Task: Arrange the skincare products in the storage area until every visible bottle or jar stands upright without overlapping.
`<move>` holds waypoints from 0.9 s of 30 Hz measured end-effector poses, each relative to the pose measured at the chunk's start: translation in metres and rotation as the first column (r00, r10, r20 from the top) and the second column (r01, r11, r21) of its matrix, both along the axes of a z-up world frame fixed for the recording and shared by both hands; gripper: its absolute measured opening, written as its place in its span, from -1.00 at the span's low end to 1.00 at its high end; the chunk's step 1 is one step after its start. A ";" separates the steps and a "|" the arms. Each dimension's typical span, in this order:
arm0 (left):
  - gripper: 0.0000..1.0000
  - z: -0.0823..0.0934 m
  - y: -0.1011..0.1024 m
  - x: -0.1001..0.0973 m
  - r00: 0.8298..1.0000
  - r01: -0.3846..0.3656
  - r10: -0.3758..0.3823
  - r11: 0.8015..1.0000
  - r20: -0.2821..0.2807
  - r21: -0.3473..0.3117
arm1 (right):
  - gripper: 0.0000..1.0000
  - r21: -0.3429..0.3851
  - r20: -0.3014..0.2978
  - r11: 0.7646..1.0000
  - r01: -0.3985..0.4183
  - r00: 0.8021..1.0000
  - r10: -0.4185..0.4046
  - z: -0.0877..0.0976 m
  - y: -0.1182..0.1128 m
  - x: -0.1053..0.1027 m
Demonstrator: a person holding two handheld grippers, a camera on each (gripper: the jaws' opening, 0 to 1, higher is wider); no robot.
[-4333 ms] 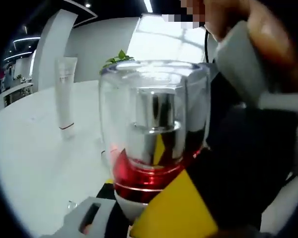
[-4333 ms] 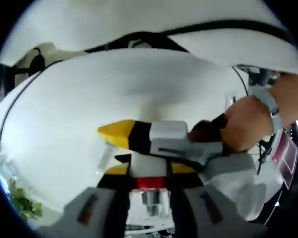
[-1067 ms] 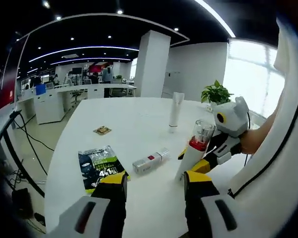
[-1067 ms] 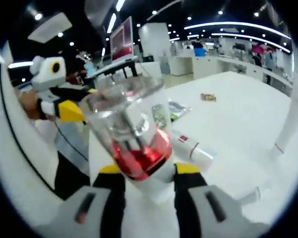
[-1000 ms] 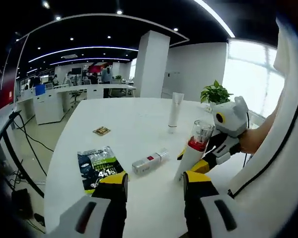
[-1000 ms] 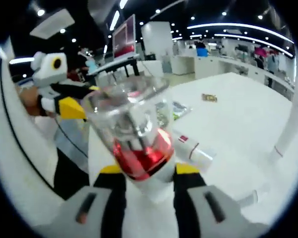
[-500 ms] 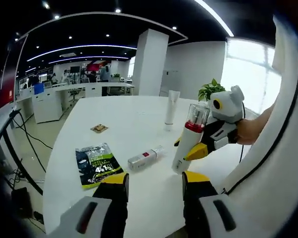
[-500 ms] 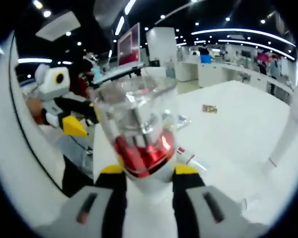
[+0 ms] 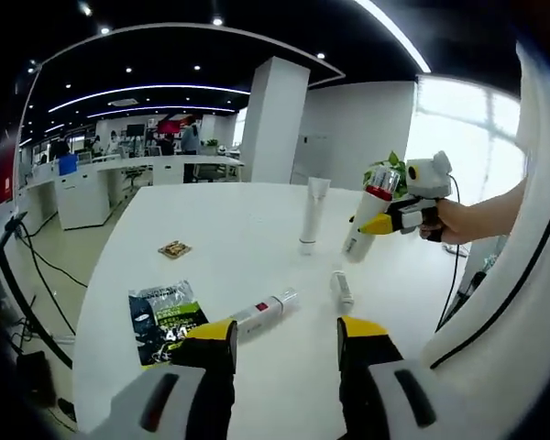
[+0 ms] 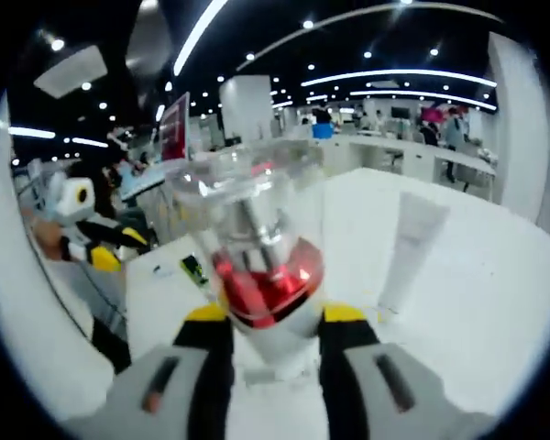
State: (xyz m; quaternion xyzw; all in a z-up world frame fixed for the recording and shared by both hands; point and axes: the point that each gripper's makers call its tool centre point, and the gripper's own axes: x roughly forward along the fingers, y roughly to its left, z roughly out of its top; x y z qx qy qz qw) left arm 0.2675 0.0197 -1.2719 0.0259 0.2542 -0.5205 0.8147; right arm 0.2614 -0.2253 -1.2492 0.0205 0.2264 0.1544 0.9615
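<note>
Red-collared, clear-capped bottle (image 10: 266, 266) sits clamped between the right gripper (image 10: 275, 335) jaws, held tilted above the white table (image 9: 257, 229) near an upright white tube (image 9: 310, 215). The left gripper (image 9: 284, 335) hangs wide and holds nothing over two small bottles lying flat (image 9: 257, 314) (image 9: 342, 290), beside a dark sachet (image 9: 163, 316).

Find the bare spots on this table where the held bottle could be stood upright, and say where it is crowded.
The table is bare behind the standing tube, and between that tube and the small packet. It is crowded nearer the left gripper: a green pouch and two lying bottles. The right gripper holds the red-collared bottle beside the tube.
</note>
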 end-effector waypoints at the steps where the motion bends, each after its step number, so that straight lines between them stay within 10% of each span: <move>1: -0.10 0.001 0.000 0.000 1.000 0.000 0.000 1.000 -0.001 0.000 | -0.35 -0.003 0.001 1.000 0.010 1.000 -0.010 0.000 -0.008 0.000; 20: -0.10 0.007 0.040 0.002 0.995 -0.103 0.104 0.992 -0.004 0.073 | -0.35 -0.097 -0.081 0.986 0.134 0.987 -0.142 -0.067 -0.134 0.044; 27: -0.10 0.002 0.038 -0.004 0.993 -0.115 0.117 0.989 -0.017 0.091 | -0.35 -0.142 -0.119 0.989 0.040 0.991 -0.057 -0.086 -0.132 0.059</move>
